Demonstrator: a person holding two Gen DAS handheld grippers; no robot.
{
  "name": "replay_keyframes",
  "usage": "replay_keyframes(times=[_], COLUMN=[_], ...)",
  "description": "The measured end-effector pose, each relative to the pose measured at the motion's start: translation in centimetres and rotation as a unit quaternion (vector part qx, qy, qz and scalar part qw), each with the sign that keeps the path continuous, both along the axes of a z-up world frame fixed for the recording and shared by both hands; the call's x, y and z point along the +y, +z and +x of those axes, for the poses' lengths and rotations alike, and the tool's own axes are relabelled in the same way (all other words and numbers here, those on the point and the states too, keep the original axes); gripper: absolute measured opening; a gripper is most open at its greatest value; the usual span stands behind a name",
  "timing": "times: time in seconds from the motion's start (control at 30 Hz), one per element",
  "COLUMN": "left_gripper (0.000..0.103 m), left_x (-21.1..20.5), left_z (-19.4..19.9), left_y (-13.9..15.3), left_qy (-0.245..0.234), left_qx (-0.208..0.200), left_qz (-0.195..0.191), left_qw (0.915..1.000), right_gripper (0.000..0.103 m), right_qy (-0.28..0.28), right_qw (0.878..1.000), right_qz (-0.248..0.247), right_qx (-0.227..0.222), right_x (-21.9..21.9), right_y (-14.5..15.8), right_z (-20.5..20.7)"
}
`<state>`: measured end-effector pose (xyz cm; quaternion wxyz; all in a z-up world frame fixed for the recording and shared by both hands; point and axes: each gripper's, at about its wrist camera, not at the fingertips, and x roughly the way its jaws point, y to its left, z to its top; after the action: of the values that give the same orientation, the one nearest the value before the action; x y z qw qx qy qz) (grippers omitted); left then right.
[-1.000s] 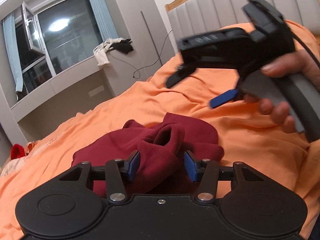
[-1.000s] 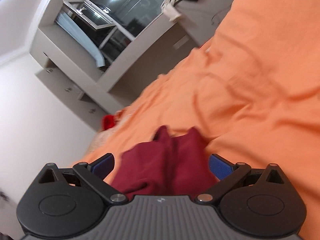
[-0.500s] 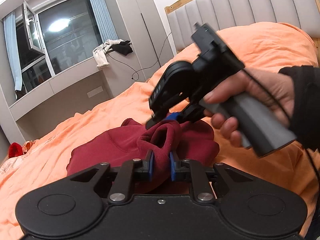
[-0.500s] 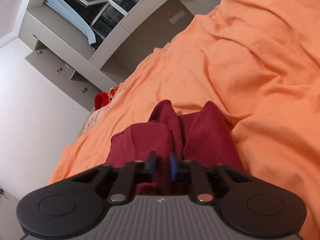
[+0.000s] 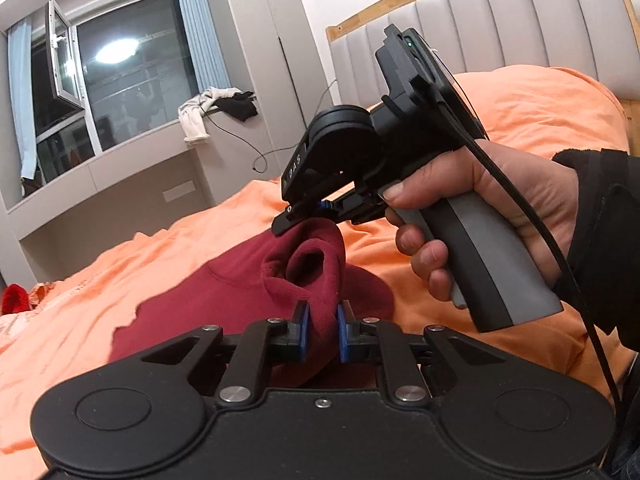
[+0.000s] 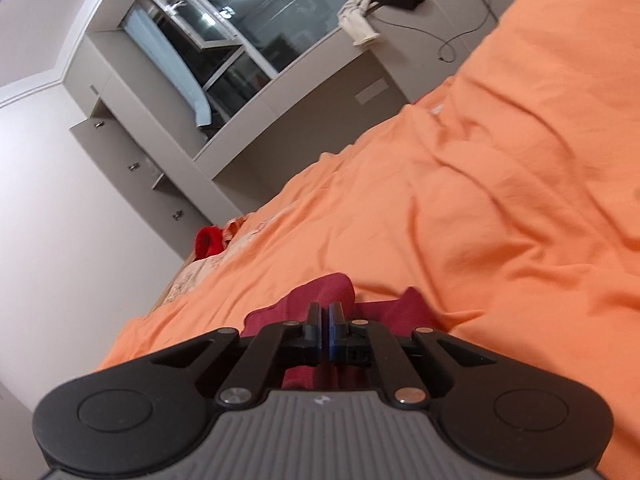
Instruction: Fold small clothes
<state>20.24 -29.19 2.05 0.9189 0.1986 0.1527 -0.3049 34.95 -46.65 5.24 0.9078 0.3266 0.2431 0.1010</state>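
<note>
A small dark red garment [image 5: 240, 284] lies crumpled on the orange bedspread [image 5: 460, 280]. My left gripper [image 5: 322, 330] is shut on a raised fold of it near me. My right gripper [image 5: 310, 216], held in a hand, is shut on the top edge of the same raised fold, just beyond the left one. In the right wrist view the right gripper [image 6: 325, 330] has its jaws nearly together, with the red garment [image 6: 320, 292] bunched under and ahead of them. The part of the cloth between the pads is hidden.
A grey padded headboard [image 5: 500, 32] with a wooden rim stands at the back right. A window ledge [image 5: 132, 152] with clothes [image 5: 216, 108] and a cable runs along the far wall. A bright red item [image 5: 14, 298] lies at the bed's far left edge.
Both grippers went from open to shut on the garment. The right gripper came down onto the raised fold, and the fold now stands lifted off the bed between the two grippers.
</note>
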Motion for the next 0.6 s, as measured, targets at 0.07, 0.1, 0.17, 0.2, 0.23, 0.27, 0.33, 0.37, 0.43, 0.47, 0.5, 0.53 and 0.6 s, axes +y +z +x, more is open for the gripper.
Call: replay_keyframes(times=[0.07, 0.1, 0.17, 0.2, 0.23, 0.27, 0.33, 0.37, 0.43, 0.47, 0.5, 0.53, 0.6], left_gripper=[0.015, 0.015, 0.015, 0.015, 0.015, 0.015, 0.015, 0.015, 0.015, 0.015, 0.015, 0.015, 0.015], left_x=[-0.5, -0.7, -0.9, -1.0, -1.1, -1.3, -1.4, -1.5, -1.8, -2.0, -1.9, -2.0, -2.1], left_z=[0.1, 0.1, 0.2, 0.2, 0.1, 0.1, 0.1, 0.3, 0.6, 0.7, 0.8, 0.9, 0.8], left_y=[-0.4, -0.6, -1.2, -1.4, -1.7, -1.9, -2.2, -2.1, -2.0, -2.0, -2.1, -2.0, -2.0], left_qy=[-0.004, -0.006, -0.009, -0.01, -0.011, -0.012, -0.014, -0.013, -0.013, -0.013, -0.012, -0.011, -0.011], left_qx=[0.006, 0.01, 0.017, 0.019, 0.019, 0.017, 0.017, 0.02, 0.026, 0.028, 0.03, 0.032, 0.033], left_qz=[0.002, 0.004, 0.007, 0.008, 0.01, 0.012, 0.012, 0.01, 0.006, 0.004, 0.002, 0.0, -0.004], left_qw=[1.0, 0.9999, 0.9998, 0.9997, 0.9997, 0.9997, 0.9997, 0.9997, 0.9996, 0.9995, 0.9995, 0.9994, 0.9994], right_gripper=[0.003, 0.003, 0.003, 0.003, 0.003, 0.003, 0.003, 0.003, 0.003, 0.003, 0.003, 0.003, 0.003], right_qy=[-0.004, -0.005, -0.006, -0.006, -0.007, -0.007, -0.009, -0.01, -0.014, -0.016, -0.018, -0.02, -0.024], right_qw=[1.0, 1.0, 1.0, 1.0, 1.0, 0.999, 0.999, 0.999, 0.999, 0.999, 0.999, 0.999, 0.999], right_qz=[-0.004, -0.006, -0.013, -0.017, -0.021, -0.025, -0.03, -0.032, -0.034, -0.033, -0.034, -0.036, -0.044], right_qx=[0.009, 0.013, 0.019, 0.021, 0.022, 0.023, 0.025, 0.027, 0.027, 0.025, 0.022, 0.018, 0.011], right_x=[-0.4, -0.5, -0.7, -0.7, -0.7, -0.6, -0.7, -0.7, -0.7, -0.7, -0.7, -0.6, -0.5], right_y=[-0.6, -0.9, -1.3, -1.4, -1.5, -1.5, -1.7, -1.7, -1.8, -1.7, -1.6, -1.4, -1.0], right_z=[-0.2, -0.3, -0.5, -0.6, -0.7, -0.9, -1.0, -1.1, -1.1, -1.2, -1.3, -1.5, -1.6])
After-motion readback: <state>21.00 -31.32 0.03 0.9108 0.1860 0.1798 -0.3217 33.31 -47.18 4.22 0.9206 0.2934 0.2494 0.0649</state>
